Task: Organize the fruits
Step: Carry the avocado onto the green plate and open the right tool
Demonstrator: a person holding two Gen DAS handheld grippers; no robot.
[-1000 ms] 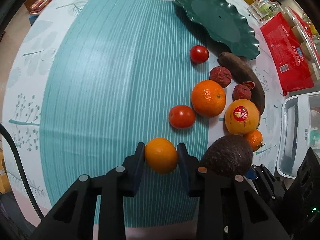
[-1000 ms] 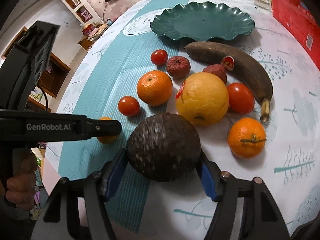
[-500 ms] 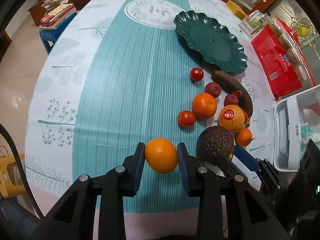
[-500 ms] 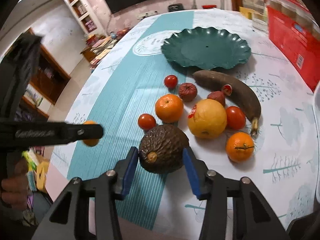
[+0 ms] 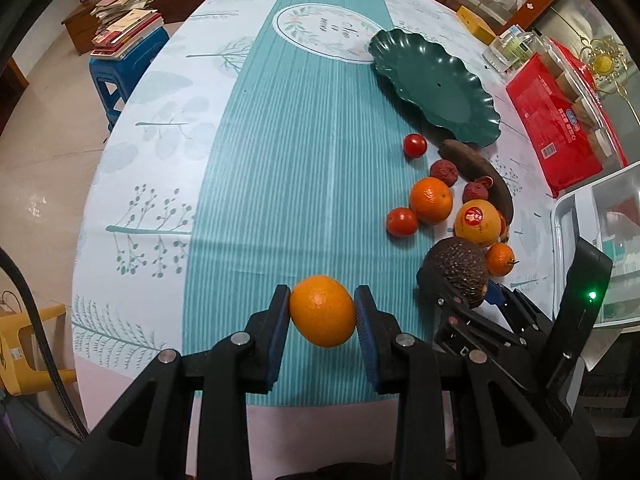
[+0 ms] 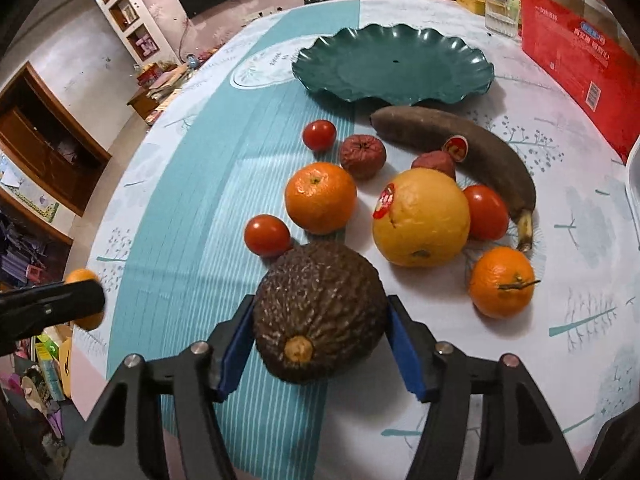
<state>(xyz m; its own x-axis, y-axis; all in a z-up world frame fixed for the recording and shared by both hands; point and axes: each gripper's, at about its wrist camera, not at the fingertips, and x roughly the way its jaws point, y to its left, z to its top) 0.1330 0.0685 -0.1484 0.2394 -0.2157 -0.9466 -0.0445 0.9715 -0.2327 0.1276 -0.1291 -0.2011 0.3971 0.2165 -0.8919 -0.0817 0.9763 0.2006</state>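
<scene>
We list: left gripper [image 5: 322, 312] clamping small orange [image 5: 322, 311]; right gripper [image 6: 320, 336], jaws just widened, pads against avocado [image 6: 320, 312].

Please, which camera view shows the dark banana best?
The right wrist view: the banana lies whole there, from tip to stem, with its red sticker. In the left wrist view the banana is small, and its stem end is partly hidden behind the big yellow fruit.
</scene>
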